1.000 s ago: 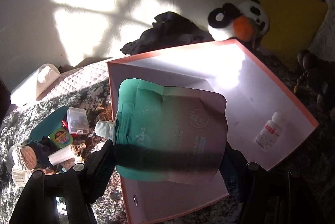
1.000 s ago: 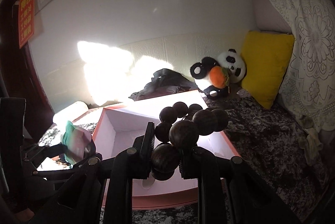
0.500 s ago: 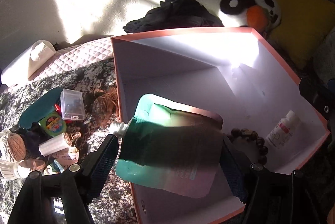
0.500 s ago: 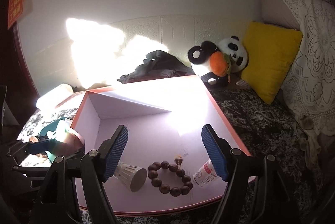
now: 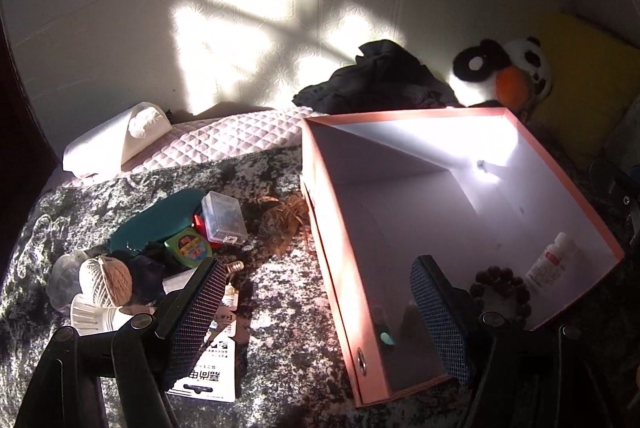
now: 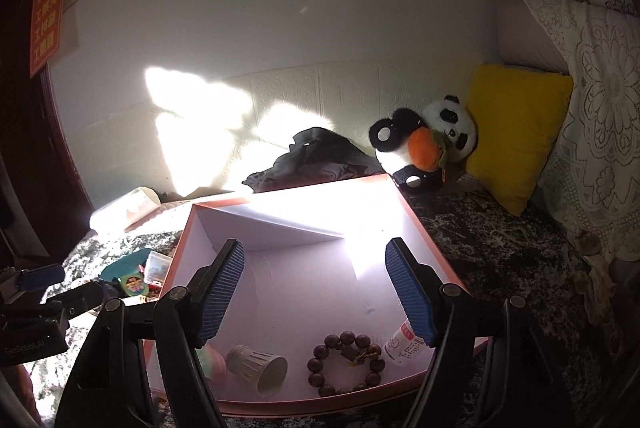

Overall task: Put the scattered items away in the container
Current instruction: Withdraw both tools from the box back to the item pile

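The pink-orange box (image 5: 320, 211) (image 6: 434, 232) lies open on the patterned bedspread. Inside it are a dark bead bracelet (image 5: 500, 284) (image 6: 346, 358), a small white bottle (image 5: 552, 264) (image 6: 402, 342), a white ribbed cap (image 6: 258, 364) and the teal pouch (image 6: 212, 362), of which only a corner (image 5: 386, 338) shows in the left wrist view. My left gripper (image 5: 316, 316) is open and holds nothing, straddling the box's left wall. My right gripper (image 6: 316, 292) is open above the box's near half. Left of the box lie a twine ball (image 5: 106, 280), a clear plastic case (image 5: 224, 218) and a green tape (image 5: 188, 248).
A printed card packet (image 5: 212, 360) and a brown tangle (image 5: 280, 224) also lie left of the box. Behind the box are dark clothing (image 5: 380, 79), a panda plush (image 6: 428, 143) and a yellow cushion (image 6: 516, 131). A white roll (image 5: 116, 143) rests by the wall.
My left gripper opened and dropped the teal pouch into the box, then pulled back left. My right gripper let the bead bracelet fall into the box and stays open.
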Tool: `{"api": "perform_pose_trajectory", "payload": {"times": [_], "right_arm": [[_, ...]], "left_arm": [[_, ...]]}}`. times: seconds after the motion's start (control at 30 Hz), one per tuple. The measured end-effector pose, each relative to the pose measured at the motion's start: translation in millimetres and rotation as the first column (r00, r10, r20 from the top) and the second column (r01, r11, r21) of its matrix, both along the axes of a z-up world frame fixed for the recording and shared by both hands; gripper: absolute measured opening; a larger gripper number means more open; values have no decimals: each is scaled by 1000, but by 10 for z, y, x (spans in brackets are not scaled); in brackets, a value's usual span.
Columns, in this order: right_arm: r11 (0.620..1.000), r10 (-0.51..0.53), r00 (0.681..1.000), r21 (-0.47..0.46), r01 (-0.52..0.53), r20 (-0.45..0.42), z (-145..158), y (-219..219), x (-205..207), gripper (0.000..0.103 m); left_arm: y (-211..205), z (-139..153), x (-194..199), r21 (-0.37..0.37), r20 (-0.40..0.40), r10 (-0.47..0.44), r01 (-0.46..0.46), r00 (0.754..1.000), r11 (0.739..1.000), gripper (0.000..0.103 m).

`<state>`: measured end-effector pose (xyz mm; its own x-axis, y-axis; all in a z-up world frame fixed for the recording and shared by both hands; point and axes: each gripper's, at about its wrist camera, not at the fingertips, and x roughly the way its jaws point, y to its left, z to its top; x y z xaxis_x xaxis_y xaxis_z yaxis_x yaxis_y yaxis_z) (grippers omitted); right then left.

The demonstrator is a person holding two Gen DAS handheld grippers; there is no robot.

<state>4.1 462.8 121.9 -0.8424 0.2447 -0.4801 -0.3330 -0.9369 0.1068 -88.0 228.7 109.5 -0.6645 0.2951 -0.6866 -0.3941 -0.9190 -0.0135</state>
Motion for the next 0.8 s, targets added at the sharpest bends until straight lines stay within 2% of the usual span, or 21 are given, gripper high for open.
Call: {"api": "perform_pose_trajectory", "payload": {"times": [0.23, 0.5, 0.67, 0.8], "right_arm": [[999, 45, 999, 20, -45, -16, 78, -277, 65, 76], [984, 173, 985, 43, -173, 11, -16, -912, 17, 77], [952, 296, 951, 56, -301, 87, -296, -1517, -116, 77], [912, 409, 901, -34, -409, 141, -595, -1930, -323, 77]], "left_arm": [[-736, -176, 131, -36, -3, 92, -92, 996, 995, 80], [-1667, -696, 153, -100, 56, 256, -249, 965, 963, 80], [-2116, -1025, 152, -133, 105, 332, -318, 937, 939, 80], [-2333, -1207, 110, -129, 132, 359, -343, 924, 930, 80]]}}
